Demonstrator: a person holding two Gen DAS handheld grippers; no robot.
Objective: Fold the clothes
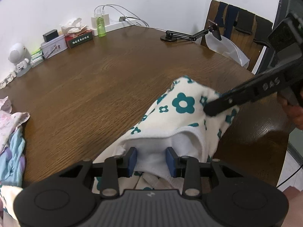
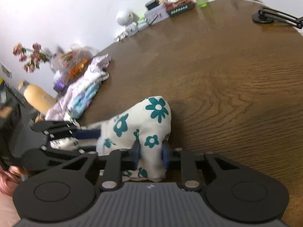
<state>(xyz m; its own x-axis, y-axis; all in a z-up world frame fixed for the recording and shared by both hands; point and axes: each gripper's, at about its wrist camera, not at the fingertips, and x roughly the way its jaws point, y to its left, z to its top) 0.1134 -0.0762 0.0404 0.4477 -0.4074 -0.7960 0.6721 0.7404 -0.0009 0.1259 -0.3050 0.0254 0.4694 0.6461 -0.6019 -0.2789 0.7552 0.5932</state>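
A white garment with teal flowers (image 1: pixel 181 111) lies bunched at the near edge of the brown wooden table (image 1: pixel 106 79). My left gripper (image 1: pixel 152 160) is shut on its white ribbed edge, cloth between the blue pads. My right gripper (image 2: pixel 150 154) is shut on another fold of the same garment (image 2: pixel 144 124), lifted a little off the table. The right gripper's black fingers (image 1: pixel 219 106) reach in from the right in the left wrist view. The left gripper (image 2: pixel 75 132) shows at the left in the right wrist view.
A pile of pale pink, blue and purple clothes (image 2: pixel 85 92) lies at the table's left (image 1: pixel 11 136). Boxes, a tin (image 1: pixel 54 46), a green bottle (image 1: pixel 101 26) and chargers line the far wall. A black phone stand (image 1: pixel 189 35) and a chair (image 1: pixel 238 34) stand far right.
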